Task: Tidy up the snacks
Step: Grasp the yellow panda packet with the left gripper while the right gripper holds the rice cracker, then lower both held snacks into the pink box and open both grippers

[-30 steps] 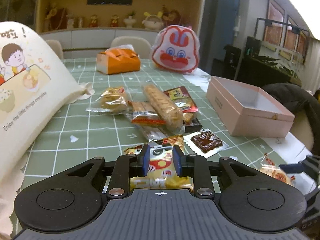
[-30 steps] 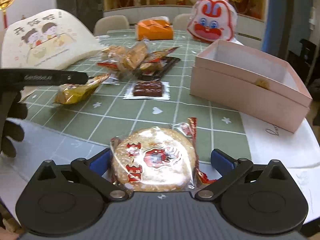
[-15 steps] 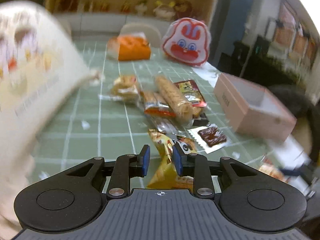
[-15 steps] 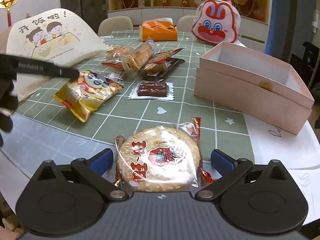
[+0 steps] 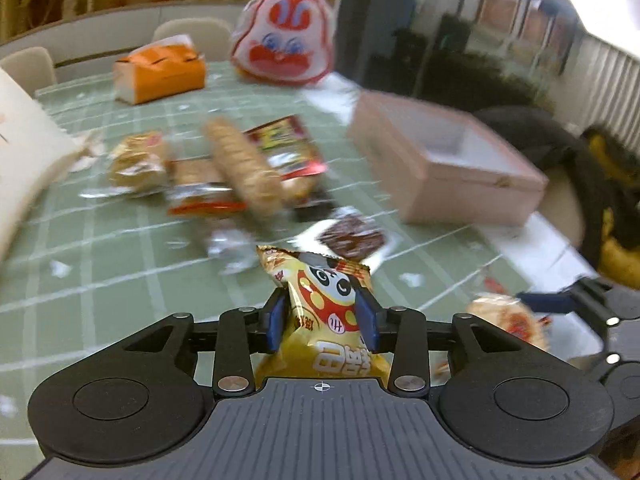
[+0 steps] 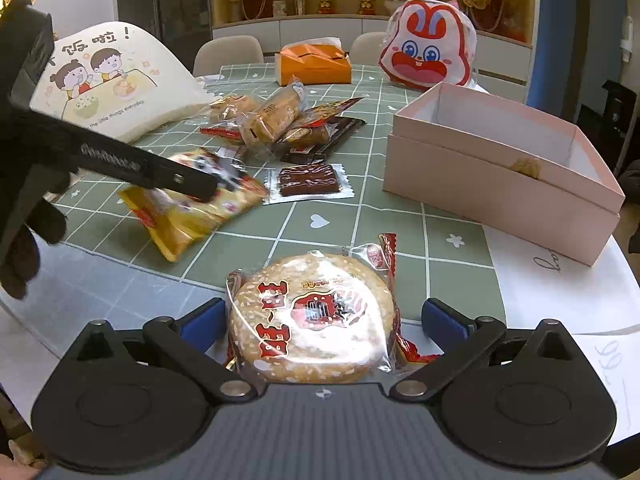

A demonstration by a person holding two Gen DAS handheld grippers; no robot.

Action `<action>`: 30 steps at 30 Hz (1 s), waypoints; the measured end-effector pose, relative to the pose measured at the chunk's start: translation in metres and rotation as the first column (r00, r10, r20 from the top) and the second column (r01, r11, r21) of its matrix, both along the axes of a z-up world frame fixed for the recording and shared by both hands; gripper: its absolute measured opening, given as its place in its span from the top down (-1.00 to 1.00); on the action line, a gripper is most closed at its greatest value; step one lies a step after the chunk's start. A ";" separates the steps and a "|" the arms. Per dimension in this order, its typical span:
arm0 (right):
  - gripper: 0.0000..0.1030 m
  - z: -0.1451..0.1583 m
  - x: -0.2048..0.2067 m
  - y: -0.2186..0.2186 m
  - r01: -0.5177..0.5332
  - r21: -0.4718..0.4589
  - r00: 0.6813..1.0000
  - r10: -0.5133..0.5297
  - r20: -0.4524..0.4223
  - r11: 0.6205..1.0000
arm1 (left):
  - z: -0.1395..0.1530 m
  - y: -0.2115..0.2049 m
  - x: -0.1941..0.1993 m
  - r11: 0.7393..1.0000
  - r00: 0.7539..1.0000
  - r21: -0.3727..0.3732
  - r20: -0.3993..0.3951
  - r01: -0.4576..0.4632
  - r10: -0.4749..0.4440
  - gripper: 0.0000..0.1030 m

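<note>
A yellow snack bag [image 5: 324, 300] with a panda face sits between the jaws of my left gripper [image 5: 322, 320], which are opening. In the right wrist view that bag [image 6: 188, 216] lies on the green checked tablecloth under one of the left gripper's fingers [image 6: 160, 170]. My right gripper [image 6: 320, 320] stands open, wide around a round sesame cake [image 6: 312, 316] in clear wrap, with gaps at both pads. The open pink box [image 6: 500, 168] at the right holds one small snack [image 6: 526, 166]. A pile of wrapped snacks [image 6: 280, 120] lies mid-table.
A flat chocolate packet [image 6: 308, 178] lies between the pile and the box. An orange tissue box [image 6: 314, 64] and a red-and-white rabbit bag [image 6: 428, 52] stand at the far end. A cream cartoon-print bag [image 6: 112, 84] fills the left side. A gloved hand [image 6: 24, 200] holds the left gripper.
The left gripper swung toward the pink box and dipped, bringing the yellow bag down onto the cloth. Its jaws have spread apart. The right gripper and the sesame cake have not moved.
</note>
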State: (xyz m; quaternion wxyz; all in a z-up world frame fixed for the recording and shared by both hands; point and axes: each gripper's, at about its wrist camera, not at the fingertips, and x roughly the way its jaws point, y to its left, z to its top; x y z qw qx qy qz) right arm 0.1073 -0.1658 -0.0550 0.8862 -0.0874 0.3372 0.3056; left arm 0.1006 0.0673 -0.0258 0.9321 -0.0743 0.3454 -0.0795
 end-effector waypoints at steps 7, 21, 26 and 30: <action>-1.00 0.000 0.000 0.004 -0.018 -0.012 1.000 0.018 0.003 1.000 | -0.020 -0.002 -0.009 0.987 0.996 -0.153 0.069 -0.052 0.064 0.16; -0.99 0.001 0.002 0.003 -0.045 -0.015 0.999 0.045 -0.007 0.999 | -0.006 -0.015 0.014 0.991 0.992 -0.078 -0.066 0.105 -0.110 0.12; -0.63 0.005 -0.025 -0.010 -0.035 -0.052 0.993 0.040 0.109 0.998 | -0.008 -0.016 0.002 0.988 0.995 -0.134 -0.052 0.081 -0.089 0.27; -0.62 0.018 -0.041 -0.031 0.021 -0.012 0.985 -0.019 0.173 1.000 | -0.005 -0.022 -0.017 0.976 0.996 -0.203 0.025 0.084 -0.081 0.33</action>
